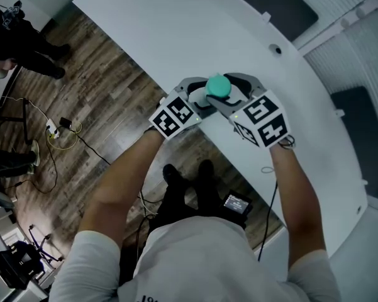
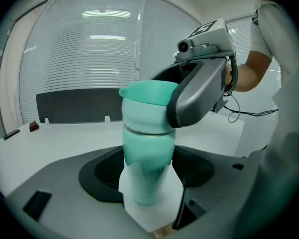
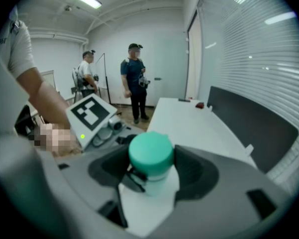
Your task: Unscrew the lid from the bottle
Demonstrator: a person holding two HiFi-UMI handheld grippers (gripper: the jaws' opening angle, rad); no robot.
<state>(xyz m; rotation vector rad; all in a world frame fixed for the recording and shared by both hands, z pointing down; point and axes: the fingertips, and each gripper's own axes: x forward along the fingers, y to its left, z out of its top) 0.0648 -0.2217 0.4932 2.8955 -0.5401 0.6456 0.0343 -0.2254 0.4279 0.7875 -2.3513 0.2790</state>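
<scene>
The teal bottle [image 2: 145, 169] stands upright near the edge of the white table [image 1: 176, 30]. The left gripper [image 1: 198, 100] is clamped around its body. The right gripper [image 1: 229, 97] is closed around the lid [image 3: 150, 153] from the opposite side. The lid sits level on the neck, with only a thin seam showing, so it looks barely loosened, if at all. Nearly all of the twisting, and then the lift-off, is probably left to do
</scene>
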